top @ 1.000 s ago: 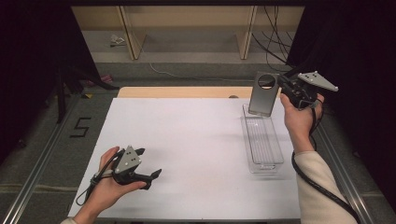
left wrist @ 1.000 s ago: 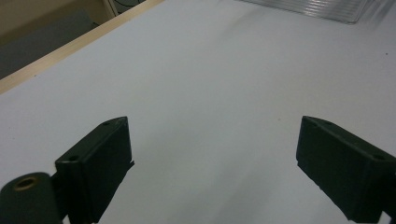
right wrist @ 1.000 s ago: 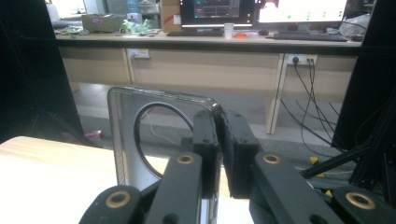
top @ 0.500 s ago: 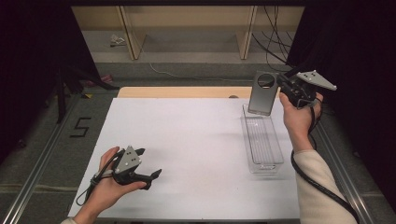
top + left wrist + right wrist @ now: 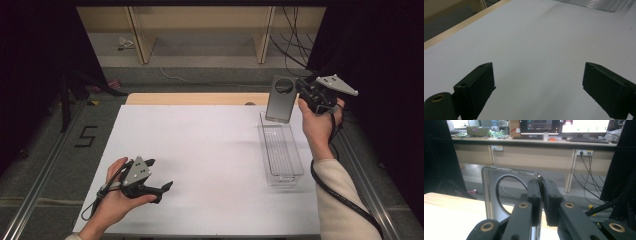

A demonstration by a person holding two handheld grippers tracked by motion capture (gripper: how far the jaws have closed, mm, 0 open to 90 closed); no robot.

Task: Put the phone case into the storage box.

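A: Phone case (image 5: 280, 99) first: where does it sit against the right gripper (image 5: 303, 93)?

B: Clamped between that gripper's jaws by one edge, hanging upright just to its left in the high view. The right gripper view shows the two black pads (image 5: 534, 195) squeezed on the rim beside the round camera cut-out.

A: And the clear tray (image 5: 281, 172)?

B: Below the gripper and running back from it toward the person. The tray's long axis lies along that near-far line, while the case's long axis stands vertical. My judgement is that the case would have to be tipped flat, long side matched to the tray, before going down into it.

A: Which hand is nearer?

B: The right one by far; it hovers just over the tray's far end. The left gripper (image 5: 161, 187) rests low on the white table (image 5: 210, 150), well apart from the tray, which shows at the top edge of the left gripper view.

A: Is the left one gripping anything?

B: No. Its jaws stand wide apart with bare table between them
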